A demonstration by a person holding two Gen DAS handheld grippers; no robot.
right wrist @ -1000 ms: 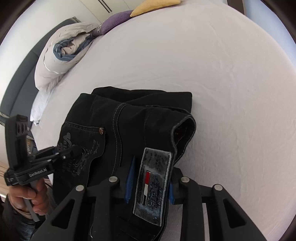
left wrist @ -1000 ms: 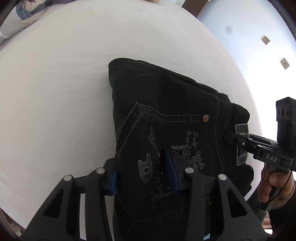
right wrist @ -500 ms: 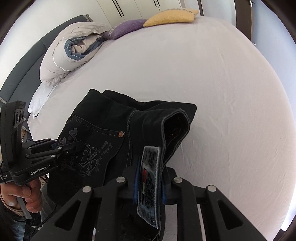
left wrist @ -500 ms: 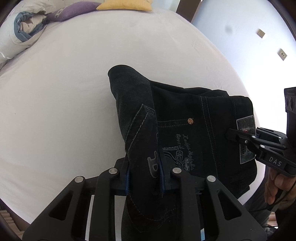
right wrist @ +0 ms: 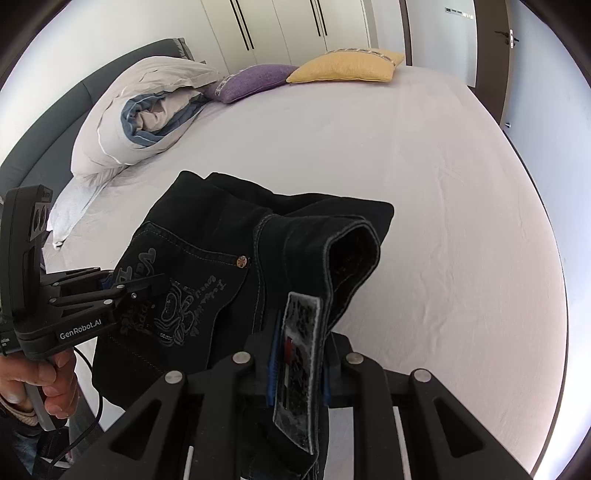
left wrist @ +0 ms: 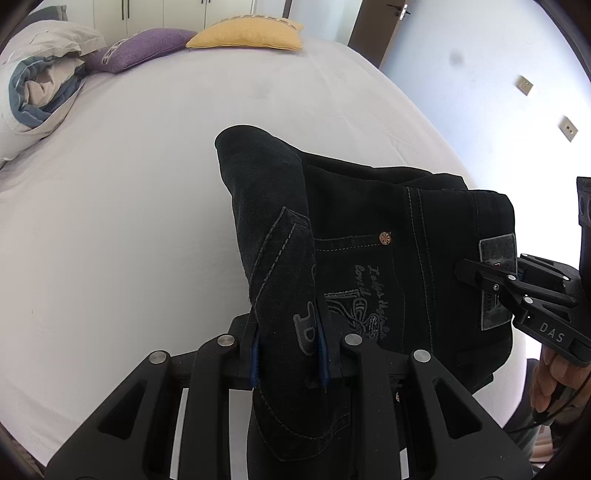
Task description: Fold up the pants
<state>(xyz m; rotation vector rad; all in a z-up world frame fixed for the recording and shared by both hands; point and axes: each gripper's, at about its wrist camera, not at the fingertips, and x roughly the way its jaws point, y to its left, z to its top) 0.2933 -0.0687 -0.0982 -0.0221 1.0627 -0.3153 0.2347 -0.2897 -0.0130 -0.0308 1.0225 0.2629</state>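
The black jeans [left wrist: 369, 229], folded into a thick bundle, hang lifted over the white bed [left wrist: 129, 221]. My left gripper [left wrist: 288, 354] is shut on the pocket side of the waist end. My right gripper [right wrist: 297, 365] is shut on the waistband at the grey brand patch [right wrist: 299, 369]. The jeans also show in the right wrist view [right wrist: 207, 266], with the left gripper [right wrist: 122, 291] at their left edge. In the left wrist view the right gripper [left wrist: 491, 280] clamps the patch at the right.
A rolled duvet and pillow [right wrist: 144, 114] lie at the bed's far left. A purple cushion [right wrist: 251, 81] and a yellow cushion [right wrist: 343, 68] lie at the far end. Wardrobe doors [right wrist: 288, 26] stand behind. The bed's edge is near me.
Both grippers closed on the waist end and lifted the folded jeans up off the sheet. The cameras tilted up, so the cushions and wardrobe came into view.
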